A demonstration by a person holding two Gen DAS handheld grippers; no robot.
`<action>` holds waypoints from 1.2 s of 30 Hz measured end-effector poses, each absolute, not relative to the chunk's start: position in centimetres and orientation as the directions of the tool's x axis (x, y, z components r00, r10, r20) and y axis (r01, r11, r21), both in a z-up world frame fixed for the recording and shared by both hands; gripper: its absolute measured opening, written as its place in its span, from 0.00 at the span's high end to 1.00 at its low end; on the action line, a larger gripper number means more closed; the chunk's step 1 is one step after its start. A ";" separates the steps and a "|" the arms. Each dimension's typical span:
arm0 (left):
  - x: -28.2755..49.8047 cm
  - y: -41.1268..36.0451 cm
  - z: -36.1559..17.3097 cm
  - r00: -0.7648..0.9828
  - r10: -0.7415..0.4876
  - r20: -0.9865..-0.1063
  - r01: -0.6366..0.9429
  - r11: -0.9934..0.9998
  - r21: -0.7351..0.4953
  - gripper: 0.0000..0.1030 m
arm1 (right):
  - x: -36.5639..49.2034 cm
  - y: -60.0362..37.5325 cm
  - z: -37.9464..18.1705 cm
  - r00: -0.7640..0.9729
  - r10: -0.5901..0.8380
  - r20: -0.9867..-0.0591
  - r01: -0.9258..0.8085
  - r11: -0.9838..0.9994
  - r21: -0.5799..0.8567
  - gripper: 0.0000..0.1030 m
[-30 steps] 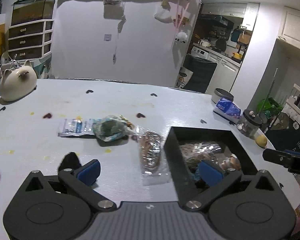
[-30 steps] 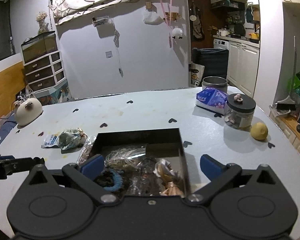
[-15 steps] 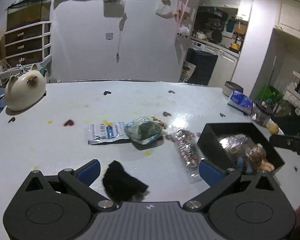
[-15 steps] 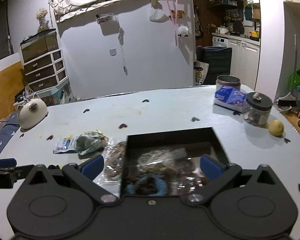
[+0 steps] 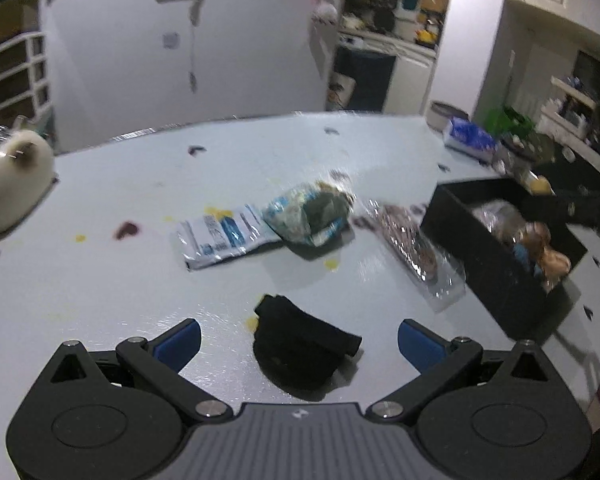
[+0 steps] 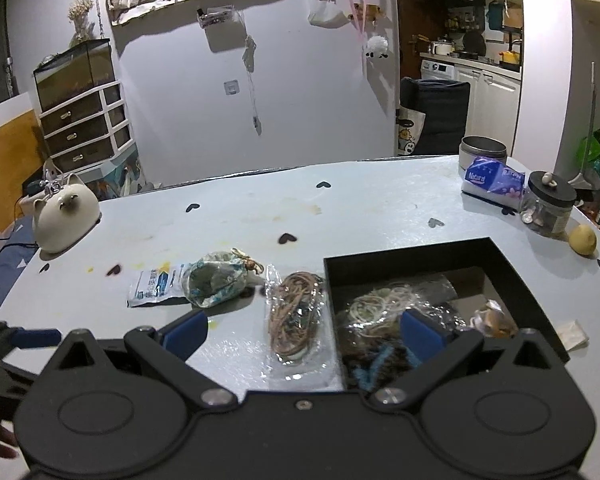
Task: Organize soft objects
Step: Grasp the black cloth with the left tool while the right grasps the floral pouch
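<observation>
Low over black cloth [image 5: 304, 344], jaws wide.

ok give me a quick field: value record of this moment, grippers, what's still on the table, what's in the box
left gripper: open, black cloth item on the table between its fingers
right gripper: open, holding nothing
black box: on the table, holds bagged soft items
outside box: clear bag of cords, patterned pouch, flat sachet
table: pale, heart marks
unrelated: cat-shaped ornament, jar, lemon
</observation>
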State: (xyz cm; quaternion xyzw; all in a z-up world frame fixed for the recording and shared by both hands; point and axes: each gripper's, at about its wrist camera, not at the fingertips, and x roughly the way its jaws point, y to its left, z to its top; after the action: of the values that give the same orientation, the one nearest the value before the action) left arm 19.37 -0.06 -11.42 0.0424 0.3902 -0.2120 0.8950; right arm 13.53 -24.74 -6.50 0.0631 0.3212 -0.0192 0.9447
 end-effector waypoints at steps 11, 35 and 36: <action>23.1 -1.6 -14.5 0.502 -0.388 -0.773 0.549 0.833 -0.062 0.18 | 18.6 -22.8 -6.3 0.781 0.014 -0.625 0.055 0.994 0.091 0.00; 24.4 2.9 -15.2 0.443 -0.442 -0.780 0.456 0.860 -0.228 0.70 | 34.3 -13.3 -13.7 0.541 0.158 -0.826 -0.332 0.942 -0.038 0.43; 24.3 3.2 -15.1 0.448 -0.438 -0.779 0.444 0.866 -0.231 0.70 | 34.2 -13.1 -13.9 0.543 0.144 -0.827 -0.327 0.944 -0.051 0.51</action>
State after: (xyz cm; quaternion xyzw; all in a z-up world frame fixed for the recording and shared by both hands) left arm 24.30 3.15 -15.11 0.0033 0.4569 -0.2591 0.8509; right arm 34.24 -13.15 -13.94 -0.0998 0.4584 0.1349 0.8727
